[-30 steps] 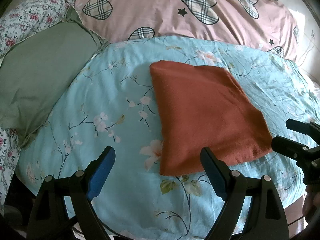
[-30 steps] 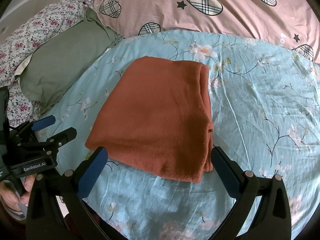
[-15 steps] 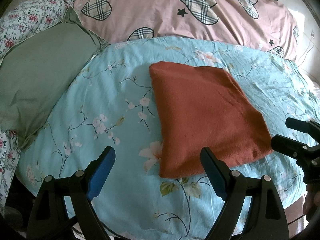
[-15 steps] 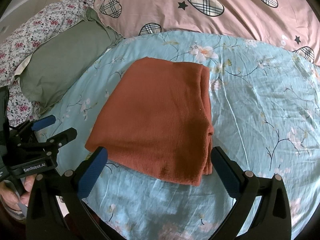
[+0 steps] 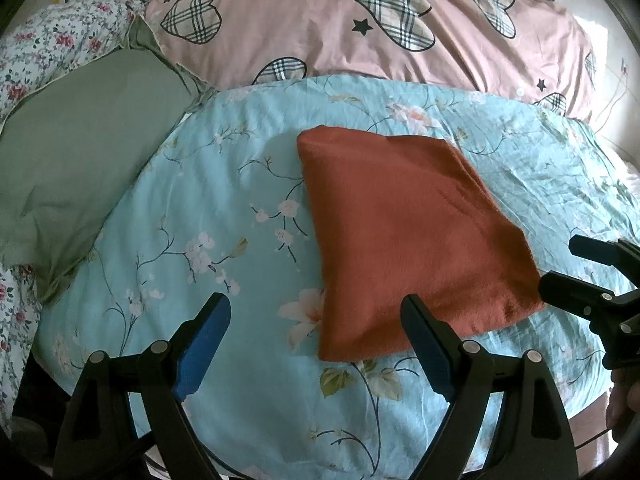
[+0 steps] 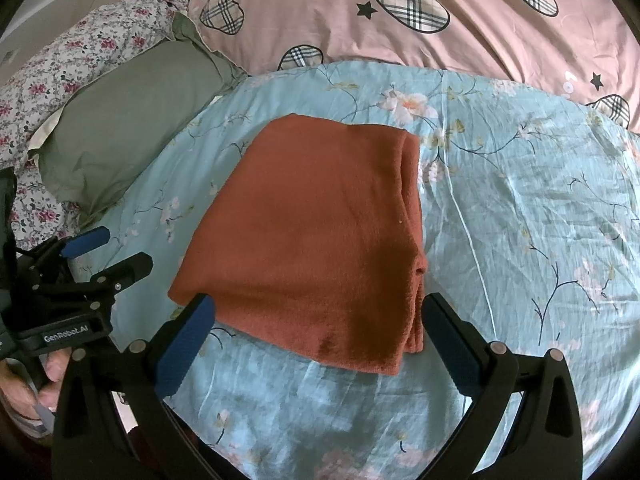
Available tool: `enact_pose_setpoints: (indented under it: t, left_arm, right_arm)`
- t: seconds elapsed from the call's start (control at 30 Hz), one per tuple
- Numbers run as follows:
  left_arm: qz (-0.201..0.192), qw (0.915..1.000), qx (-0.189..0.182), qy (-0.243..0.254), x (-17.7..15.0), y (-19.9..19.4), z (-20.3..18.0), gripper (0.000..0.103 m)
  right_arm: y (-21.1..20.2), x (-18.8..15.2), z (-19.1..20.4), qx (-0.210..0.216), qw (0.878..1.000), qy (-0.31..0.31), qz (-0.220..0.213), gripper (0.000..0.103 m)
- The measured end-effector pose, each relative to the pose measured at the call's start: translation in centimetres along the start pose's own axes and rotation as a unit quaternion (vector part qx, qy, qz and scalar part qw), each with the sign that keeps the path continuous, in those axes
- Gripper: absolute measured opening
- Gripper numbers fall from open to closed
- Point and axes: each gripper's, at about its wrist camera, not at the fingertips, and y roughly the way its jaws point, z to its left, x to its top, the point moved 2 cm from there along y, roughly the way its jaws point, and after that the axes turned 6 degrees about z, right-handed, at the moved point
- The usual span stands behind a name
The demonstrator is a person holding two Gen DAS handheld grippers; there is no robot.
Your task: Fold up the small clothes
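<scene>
Nearest the person, the left gripper (image 5: 314, 342) hung with its jaws spread wide and nothing between the blue pads; only bedcover showed in the gap. The right gripper (image 6: 318, 342) was likewise wide apart and empty, its pads standing either side of the garment's near edge but above it, not pressing on it. A hand (image 6: 48, 376) was visible on the left gripper's handle.

Just beyond the fingertips lay the rust-orange folded garment (image 6: 320, 236), a flat, roughly rectangular packet on the light blue floral bedcover (image 5: 192, 216). Stacked layer edges showed along its right side in the right wrist view. Farther off sat a green pillow (image 5: 80, 160) to the left, then a pink duvet with plaid hearts (image 5: 360, 20) across the back.

Change over the last second: none observed. Garment outline, gripper spread and both viewpoints matched the earlier frames.

Judgement: with both tools released and idle over a compact, squared packet, this item's fold looked finished. The pause probably marks either the end of the piece or a check before one more halving.
</scene>
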Motion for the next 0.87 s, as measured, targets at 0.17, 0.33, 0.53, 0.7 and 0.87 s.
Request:
enact_pose_setpoints:
  t: [0.17,0.33,0.53,0.7,0.87]
  left_arm:
    - [-0.004,1.0,0.004,0.0,0.1,-0.1,-0.2,0.087]
    - [-0.009,0.9999,0.006,-0.001,0.1,-0.3,-0.1,0.087]
    - [-0.015,0.9999,0.008,0.001,0.7,-0.4,0.2,0.087]
    - [-0.011,0.9999,0.01,0.001,0.8,-0.2,0.2,0.088]
    - [-0.008,0.9999,0.007,-0.001,1.0,0.0,0.2,0.088]
  right_arm:
    - [0.4,0.1,-0.8,-0.004,1.0,0.004,0.006,0.103]
    - [0.0,0.5,-1.3,-0.007,1.0,0.005,0.001,0.103]
    - [0.0,1.0,-1.8,-0.007,1.0,0.007,-0.001,0.103]
    - [0.5,1.2,-1.7,-0.004,1.0,0.006,0.004,0.103]
    - [0.8,1.4,-1.8,-0.001,1.0,0.005,0.007,0.103]
